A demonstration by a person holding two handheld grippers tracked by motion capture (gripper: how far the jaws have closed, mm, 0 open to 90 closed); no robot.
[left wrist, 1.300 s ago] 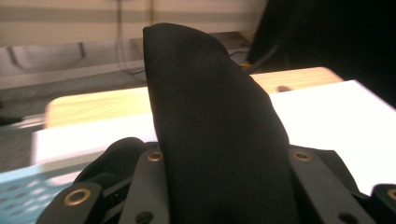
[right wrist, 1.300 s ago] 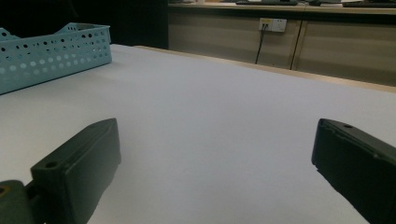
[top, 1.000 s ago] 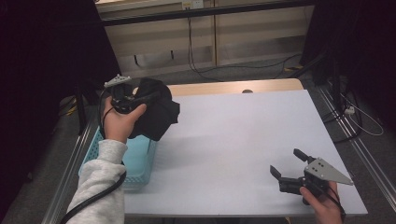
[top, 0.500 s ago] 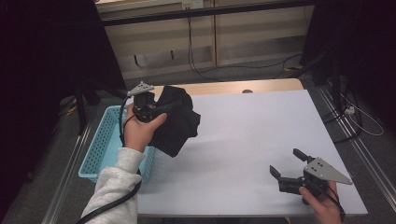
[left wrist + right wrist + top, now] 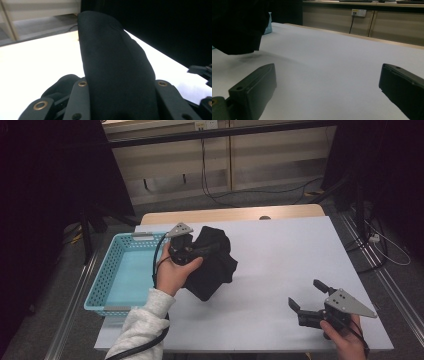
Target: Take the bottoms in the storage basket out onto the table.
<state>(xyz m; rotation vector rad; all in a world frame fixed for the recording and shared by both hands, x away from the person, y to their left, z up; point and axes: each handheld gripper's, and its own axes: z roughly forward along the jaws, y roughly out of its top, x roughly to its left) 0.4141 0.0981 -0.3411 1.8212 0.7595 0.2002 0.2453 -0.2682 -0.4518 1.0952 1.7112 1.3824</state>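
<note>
At the near right corner of the bench [image 5: 280, 270], the right tool [image 5: 309, 296] rests low in the person's hand, its jaws spread wide with nothing between them; in the right gripper view only bare white surface lies between the two black jaws. Farther off and to the left, the left tool [image 5: 202, 251] is clamped on a black cloth [image 5: 212, 265], held up just above the bench. In the left gripper view the cloth [image 5: 112, 67] rises in a thick fold straight out from between the jaws, which press on it from both sides at its base. Most of the cloth bunches and hangs to the right of and below the left tool, its lower edge close over the bench; the right gripper view shows its shadow under it. Just left of the holding hand, at the bench's left edge, stands a blue basket [image 5: 107, 285].
</note>
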